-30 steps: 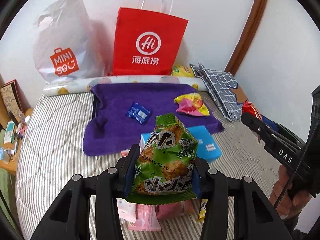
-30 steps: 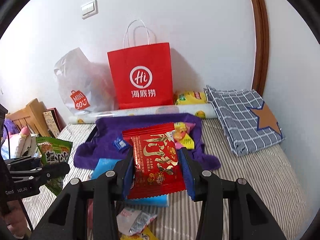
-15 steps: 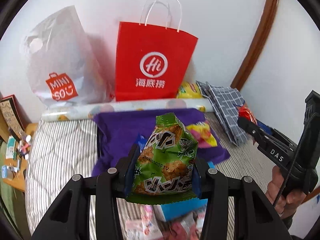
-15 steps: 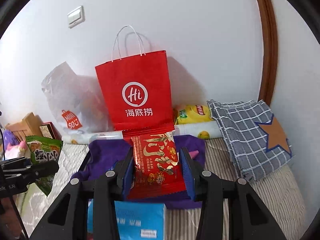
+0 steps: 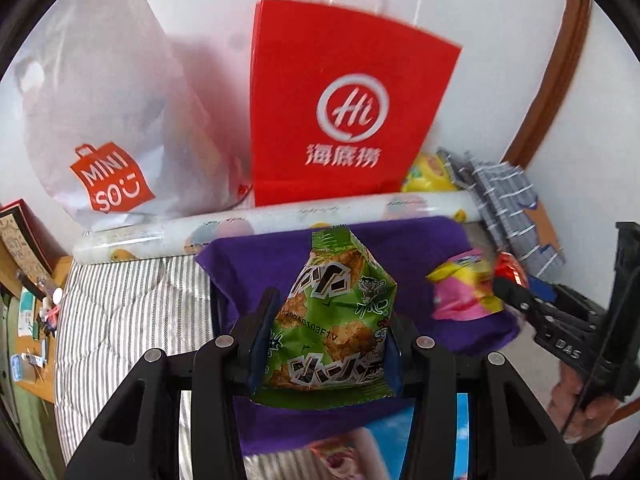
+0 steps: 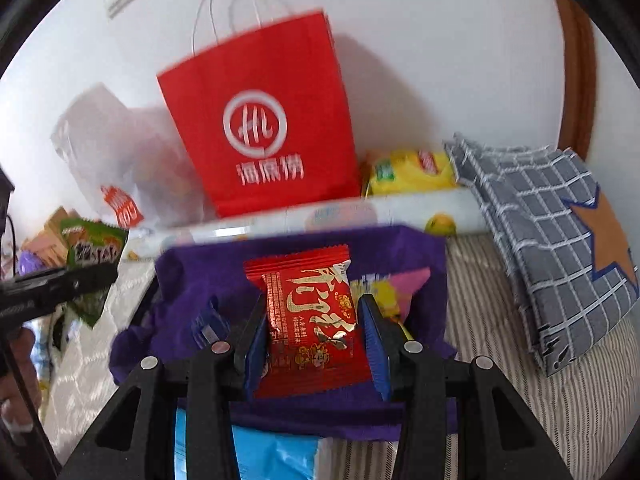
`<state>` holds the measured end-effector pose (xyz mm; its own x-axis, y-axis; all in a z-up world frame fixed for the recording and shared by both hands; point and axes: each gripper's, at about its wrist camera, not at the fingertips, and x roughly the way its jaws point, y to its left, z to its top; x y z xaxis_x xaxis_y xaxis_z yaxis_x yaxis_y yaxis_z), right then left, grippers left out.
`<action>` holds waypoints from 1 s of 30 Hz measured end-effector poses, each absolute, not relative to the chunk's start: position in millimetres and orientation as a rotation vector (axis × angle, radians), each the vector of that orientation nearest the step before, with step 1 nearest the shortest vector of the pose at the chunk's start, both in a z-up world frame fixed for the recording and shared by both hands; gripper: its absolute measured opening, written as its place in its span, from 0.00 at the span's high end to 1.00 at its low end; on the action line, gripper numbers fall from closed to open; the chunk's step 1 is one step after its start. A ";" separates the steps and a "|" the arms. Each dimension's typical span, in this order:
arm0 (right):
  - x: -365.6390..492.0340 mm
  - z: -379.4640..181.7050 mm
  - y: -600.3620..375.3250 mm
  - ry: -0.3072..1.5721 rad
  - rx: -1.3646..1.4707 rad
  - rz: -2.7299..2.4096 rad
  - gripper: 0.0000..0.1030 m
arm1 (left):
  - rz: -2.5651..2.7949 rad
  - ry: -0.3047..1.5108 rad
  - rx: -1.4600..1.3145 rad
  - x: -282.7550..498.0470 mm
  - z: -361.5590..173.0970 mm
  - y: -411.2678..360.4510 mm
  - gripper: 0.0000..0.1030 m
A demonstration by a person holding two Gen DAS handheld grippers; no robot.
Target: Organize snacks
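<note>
My left gripper (image 5: 326, 320) is shut on a green snack packet (image 5: 334, 320) and holds it above the purple cloth (image 5: 416, 248). My right gripper (image 6: 314, 322) is shut on a red snack packet (image 6: 316, 320), also held above the purple cloth (image 6: 192, 268). A red paper bag (image 5: 340, 100) stands upright against the wall straight ahead; it also shows in the right wrist view (image 6: 264, 120). A yellow-pink snack (image 5: 464, 292) lies on the cloth to the right. A small blue packet (image 6: 206, 322) lies on the cloth left of my right gripper.
A white Miniso plastic bag (image 5: 108, 120) leans on the wall left of the red bag. A printed roll (image 5: 280, 216) lies along the wall. A checked grey bag (image 6: 552, 240) and a yellow pack (image 6: 408, 172) are at the right. A blue box (image 6: 276, 456) sits below.
Both grippers have moved forward and up toward the red paper bag, each still holding its packet. The bags and the cloth look larger and closer.
</note>
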<state>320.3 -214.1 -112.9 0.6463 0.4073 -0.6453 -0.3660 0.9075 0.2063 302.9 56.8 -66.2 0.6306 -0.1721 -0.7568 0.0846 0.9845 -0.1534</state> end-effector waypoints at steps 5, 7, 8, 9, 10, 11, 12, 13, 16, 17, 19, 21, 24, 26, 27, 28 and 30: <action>317.4 -120.8 -211.9 0.764 0.020 0.461 0.60 | -0.111 0.936 -0.129 318.7 -92.5 75.0 0.55; 317.4 -124.4 -211.8 0.776 0.021 0.474 0.60 | -0.106 0.964 -0.154 323.7 -101.8 79.9 0.55; 317.9 -127.2 -210.7 0.784 0.014 0.476 0.60 | -0.106 0.978 -0.159 325.5 -106.1 80.3 0.55; 319.0 -130.6 -209.1 0.793 0.001 0.471 0.60 | -0.104 0.982 -0.158 325.8 -108.7 79.9 0.55; 320.7 -133.5 -207.1 0.802 -0.014 0.465 0.60 | -0.099 0.984 -0.151 325.9 -111.0 78.6 0.55; 321.7 -136.0 -206.5 0.808 -0.024 0.460 0.60 | -0.092 0.984 -0.137 326.1 -114.1 76.4 0.55; 322.5 -138.6 -205.7 0.816 -0.031 0.455 0.60 | -0.089 0.987 -0.133 326.4 -115.9 75.9 0.55; 323.0 -140.0 -205.3 0.821 -0.035 0.452 0.60 | -0.091 0.997 -0.132 326.7 -118.7 74.9 0.55; 323.6 -142.9 -203.3 0.822 -0.057 0.443 0.60 | -0.087 1.015 -0.135 329.0 -123.3 74.8 0.55; 323.4 -143.8 -202.5 0.821 -0.066 0.439 0.60 | -0.079 1.019 -0.132 329.2 -124.1 75.0 0.55; 323.0 -144.9 -200.7 0.818 -0.080 0.436 0.60 | -0.061 1.029 -0.125 330.1 -126.2 75.3 0.55; 322.5 -144.3 -199.1 0.813 -0.084 0.441 0.60 | -0.037 1.049 -0.119 331.3 -129.9 76.0 0.55; 322.4 -144.7 -196.8 0.809 -0.092 0.443 0.60 | -0.029 1.067 -0.115 332.4 -134.6 74.8 0.55; 322.3 -145.3 -195.4 0.808 -0.097 0.447 0.59 | -0.028 1.076 -0.104 332.4 -136.3 72.3 0.55; 322.2 -145.6 -194.5 0.807 -0.101 0.447 0.59 | -0.023 1.080 -0.097 331.9 -136.9 71.0 0.55; 321.9 -145.5 -193.8 0.805 -0.104 0.447 0.59 | -0.020 1.080 -0.091 331.3 -137.1 70.1 0.55; 320.9 -144.5 -193.0 0.794 -0.109 0.449 0.59 | -0.019 1.088 -0.080 330.6 -138.3 68.0 0.55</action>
<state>320.9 -193.0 -144.5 0.6120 0.3484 -0.7100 -0.4291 0.9004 0.0720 330.6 68.0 -138.3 0.4647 -0.0549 -0.8838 -0.0238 0.9969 -0.0744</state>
